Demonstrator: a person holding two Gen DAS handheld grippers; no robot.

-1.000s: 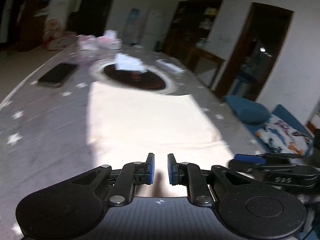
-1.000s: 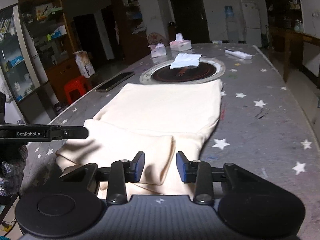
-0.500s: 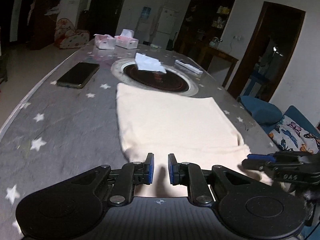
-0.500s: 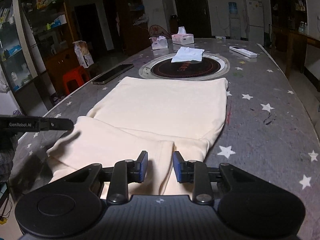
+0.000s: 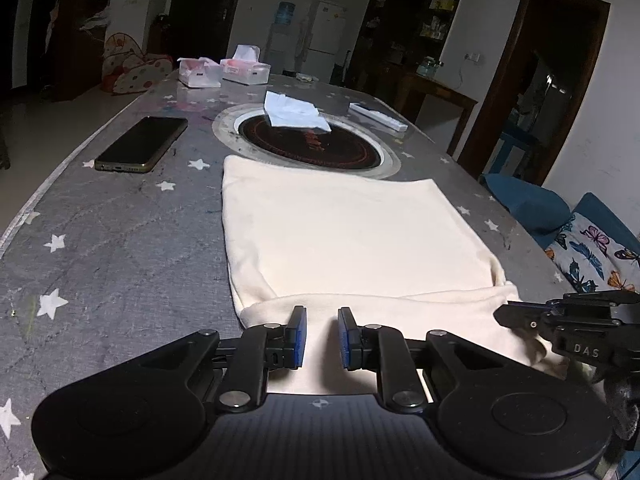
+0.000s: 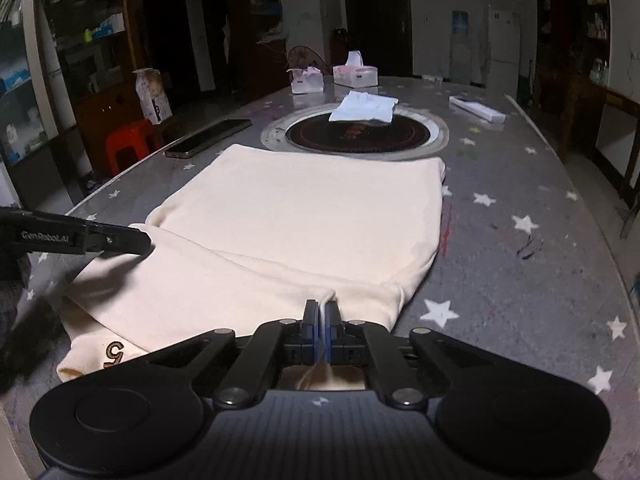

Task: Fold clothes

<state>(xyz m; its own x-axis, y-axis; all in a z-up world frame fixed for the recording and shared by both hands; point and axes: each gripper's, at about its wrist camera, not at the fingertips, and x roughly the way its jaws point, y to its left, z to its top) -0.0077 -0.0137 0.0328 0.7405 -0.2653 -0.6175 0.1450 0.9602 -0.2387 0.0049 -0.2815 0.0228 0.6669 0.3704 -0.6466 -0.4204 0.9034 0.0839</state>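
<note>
fingers of the right gripper (image 6: 322, 330) are pressed together on a small raised pinch of the cream garment (image 6: 304, 220), at its near folded edge, with a sliver of cloth showing between the blue pads. left gripper (image 5: 322, 338) stands with its fingers parted, a gap between the blue pads, over the near edge of the same garment (image 5: 344, 236), and no cloth is caught between them. from the right wrist view the left gripper (image 6: 120, 240) comes in from the left side, its tip touching the fold line of the cloth; from the left wrist view the right gripper (image 5: 560, 320) sits at the near right corner of the garment. the garment lies spread on the grey star-patterned table (image 6: 520, 248), its near part folded back over the flat far part, and a dark printed mark shows on the near left corner. beyond its far edge is a round dark inset (image 6: 356, 134) in the table, with a folded white cloth (image 6: 366, 108) lying on it. a dark phone (image 5: 142, 144) lies on the table to the left of the garment, well apart from it. two tissue boxes (image 6: 336, 76) stand at the far end of the table, and a white remote (image 6: 476, 109) lies to the far right. a red stool (image 6: 128, 140) stands on the floor off the table's left side.
</note>
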